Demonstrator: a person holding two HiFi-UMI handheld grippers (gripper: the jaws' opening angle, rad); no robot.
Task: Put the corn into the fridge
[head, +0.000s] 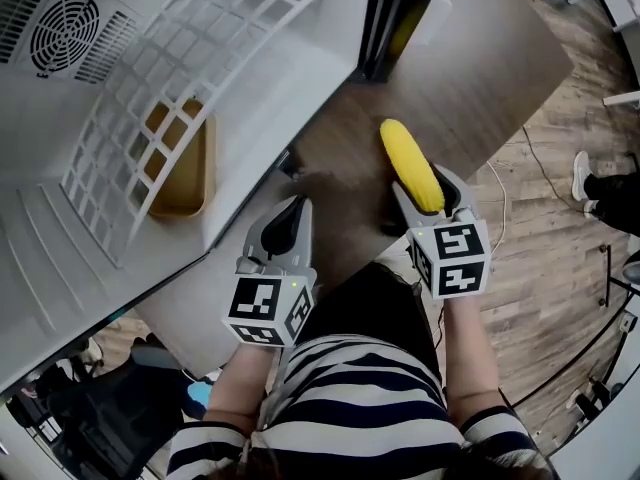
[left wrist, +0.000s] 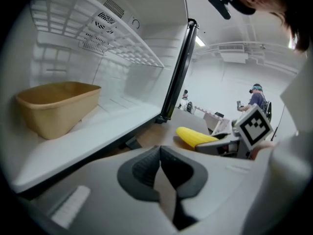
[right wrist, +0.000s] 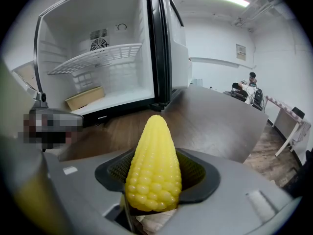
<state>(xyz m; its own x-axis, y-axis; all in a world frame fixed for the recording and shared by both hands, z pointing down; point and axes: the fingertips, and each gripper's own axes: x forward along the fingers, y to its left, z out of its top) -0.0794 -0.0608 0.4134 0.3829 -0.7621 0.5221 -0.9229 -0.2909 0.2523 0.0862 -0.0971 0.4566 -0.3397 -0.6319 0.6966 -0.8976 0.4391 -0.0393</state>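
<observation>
Looks like the carry step, with the grasp made and the placing not yet begun. Grips the corn by its thick end in the right tongs, pads pressed on both flanks, tip jutting forward and apparently clear of the brown tabletop, just outside the open fridge. Calls next, probably, for a swing leftward and forward into the opening, low enough to pass under the wire shelf, then a set-down on the white fridge floor beside the tan bin. Shows the left tongs pressed together on nothing, near the fridge's front lip. Holds both forearms out ahead of the striped shirt, side by side, each tool angled downward.
</observation>
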